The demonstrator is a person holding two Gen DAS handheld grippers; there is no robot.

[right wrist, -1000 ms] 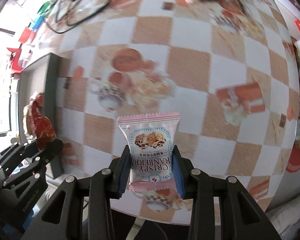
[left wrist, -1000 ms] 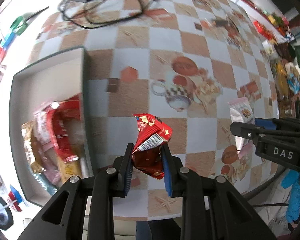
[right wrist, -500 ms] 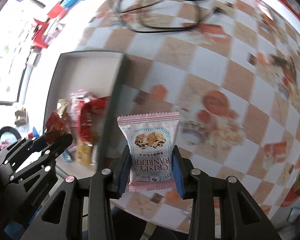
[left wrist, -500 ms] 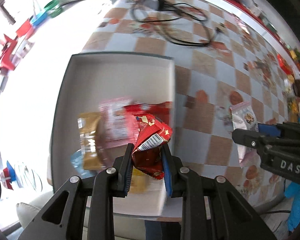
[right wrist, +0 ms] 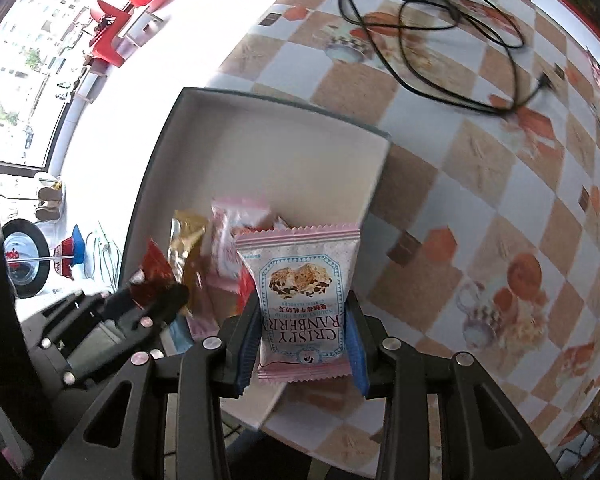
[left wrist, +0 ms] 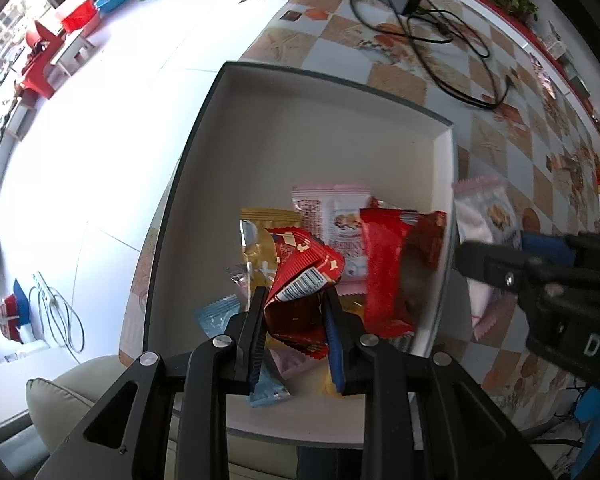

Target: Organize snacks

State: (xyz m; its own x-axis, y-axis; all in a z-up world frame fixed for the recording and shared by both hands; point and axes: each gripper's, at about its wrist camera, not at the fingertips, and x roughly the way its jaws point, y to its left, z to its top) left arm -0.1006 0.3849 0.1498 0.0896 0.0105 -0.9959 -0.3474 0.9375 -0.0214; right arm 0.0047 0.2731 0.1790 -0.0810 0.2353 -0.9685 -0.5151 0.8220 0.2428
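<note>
Left gripper point(left wrist: 296, 320): fingers clamped on a crumpled red snack packet point(left wrist: 302, 276), barcode facing the camera. Packet held above the white tray point(left wrist: 332, 128), over the pile of wrappers in its near half. Ahead of the fingertips in the tray: gold packet point(left wrist: 260, 232), pink-white packet point(left wrist: 336, 216), long red wrapper point(left wrist: 384, 264); a light-blue wrapper point(left wrist: 220, 312) lies left of the left finger.

Right gripper point(right wrist: 302, 344): fingers clamped on a pink "Crispy Cranberry" packet point(right wrist: 300, 280), held upright, print inverted, over the tray's right wall. Black charger cable point(right wrist: 440, 20) lies on the checkered tablecloth point(right wrist: 480, 184), far ahead of both fingertips.
</note>
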